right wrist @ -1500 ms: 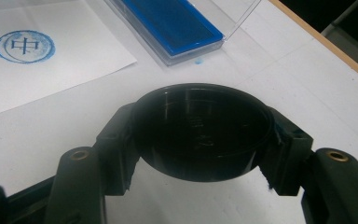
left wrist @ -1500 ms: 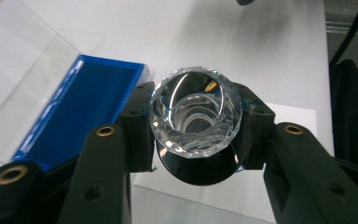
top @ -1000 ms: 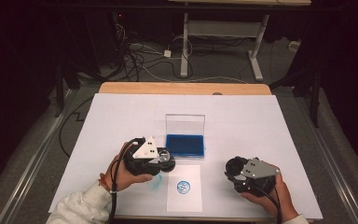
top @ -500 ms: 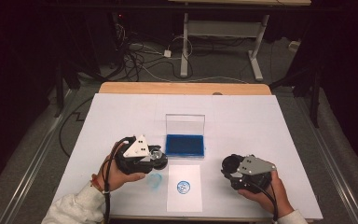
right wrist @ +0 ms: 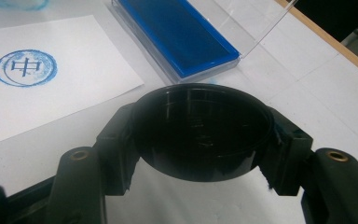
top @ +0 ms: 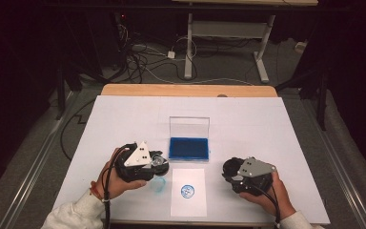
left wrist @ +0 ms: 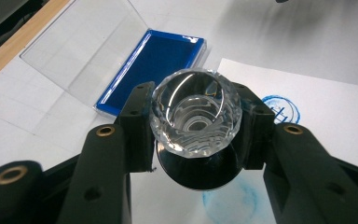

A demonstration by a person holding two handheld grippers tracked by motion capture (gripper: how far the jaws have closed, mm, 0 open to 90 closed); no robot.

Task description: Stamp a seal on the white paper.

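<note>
High view first: the white table [top: 267, 124] has plenty of bare surface behind and to both sides of the work, while the sheet of paper [top: 188, 192] lies close to the near edge, its lower border almost at the table's lip. One blue ink pad [top: 188, 148] sits just behind the paper with its clear lid [top: 189, 127] standing up, and there is open room between it and the wooden strip at the far edge. Count them off: one pad, one sheet, one stamp, one black cap, two round blue prints (one crisp on the paper [top: 187, 191], one fainter ring on the table [top: 157, 185] just left of the sheet). The left gripper [top: 155, 164] rests low at the paper's left, the hand wrapped around its body from below, jaws pointing toward the pad. In the left gripper view those jaws are pinching the stamp [left wrist: 196, 112] by its sides, clear faceted knob toward the camera, dark base above the faint ring. The right gripper [top: 228, 168] sits well apart on the paper's right, hand cupped under it, and in the right gripper view its jaws clamp the black cap [right wrist: 200, 128], hollow side up, just above the table.
</note>
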